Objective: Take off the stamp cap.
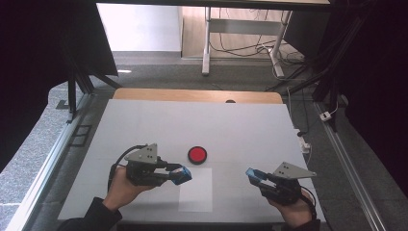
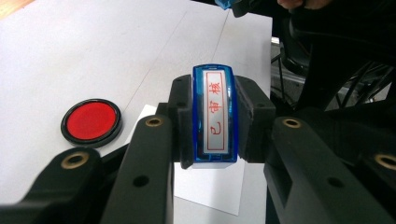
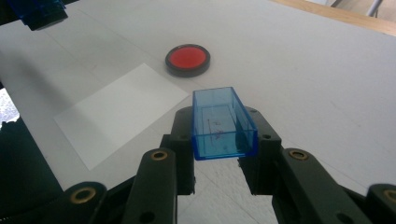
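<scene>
My left gripper [image 1: 179, 175] is shut on a blue stamp [image 2: 215, 114], whose white face with red characters points toward the camera in the left gripper view. My right gripper [image 1: 256, 177] is shut on the stamp's clear blue cap [image 3: 223, 123], held open side up above the table. The two grippers face each other, well apart. Between them and a little farther back, a round red ink pad [image 1: 197, 155] in a black rim lies uncovered on the table. A white paper sheet [image 1: 196, 190] lies flat just in front of the pad.
The white table top [image 1: 144, 125] has a wooden strip along its far edge. A metal rail [image 1: 353, 173] runs along the right side, with cables beyond the table on the floor.
</scene>
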`<state>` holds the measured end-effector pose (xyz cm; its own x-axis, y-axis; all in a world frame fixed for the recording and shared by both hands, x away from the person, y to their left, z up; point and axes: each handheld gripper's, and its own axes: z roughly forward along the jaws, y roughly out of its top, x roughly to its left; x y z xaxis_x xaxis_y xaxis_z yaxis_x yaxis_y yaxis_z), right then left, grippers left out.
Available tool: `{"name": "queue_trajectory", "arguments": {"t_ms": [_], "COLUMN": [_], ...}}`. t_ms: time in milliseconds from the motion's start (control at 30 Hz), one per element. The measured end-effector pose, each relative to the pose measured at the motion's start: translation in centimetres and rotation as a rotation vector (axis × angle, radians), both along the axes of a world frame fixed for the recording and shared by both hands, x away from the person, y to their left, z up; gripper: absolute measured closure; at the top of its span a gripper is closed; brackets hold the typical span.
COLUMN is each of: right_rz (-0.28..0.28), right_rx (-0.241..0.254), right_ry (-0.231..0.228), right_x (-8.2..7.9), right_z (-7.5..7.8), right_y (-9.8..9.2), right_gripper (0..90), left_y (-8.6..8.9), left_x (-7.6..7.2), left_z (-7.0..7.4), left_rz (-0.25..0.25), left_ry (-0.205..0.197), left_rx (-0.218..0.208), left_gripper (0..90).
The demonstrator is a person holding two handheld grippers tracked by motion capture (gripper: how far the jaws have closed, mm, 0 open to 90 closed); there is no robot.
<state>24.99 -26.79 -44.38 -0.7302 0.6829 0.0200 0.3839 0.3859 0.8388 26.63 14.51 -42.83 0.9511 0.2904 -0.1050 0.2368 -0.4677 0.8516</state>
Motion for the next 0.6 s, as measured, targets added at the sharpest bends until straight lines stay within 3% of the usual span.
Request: {"name": "queue_trajectory", "arguments": {"t_ms": [267, 467, 600], "right_rz": [-0.058, -0.1, -0.117], "right_rx": [-0.005, 0.025, 0.01], "right_ry": [0.003, 0.044, 0.048], "right_x": [-0.7, -1.1, -1.4], "right_z": [-0.1, -0.3, -0.5], "right_y": [-1.6, -2.9, -3.4], "right_gripper": [68.8, 68.8, 68.8], "left_y": [0.1, 0.0, -0.3], "left_x": [0.1, 0.5, 0.9], "left_z": [0.1, 0.3, 0.2], "left_rz": [0.014, 0.019, 0.031], "left_ry": [-0.005, 0.005, 0.016], "left_rx": [0.005, 0.006, 0.019], "left_gripper": [70.3, 70.3, 70.3]}}
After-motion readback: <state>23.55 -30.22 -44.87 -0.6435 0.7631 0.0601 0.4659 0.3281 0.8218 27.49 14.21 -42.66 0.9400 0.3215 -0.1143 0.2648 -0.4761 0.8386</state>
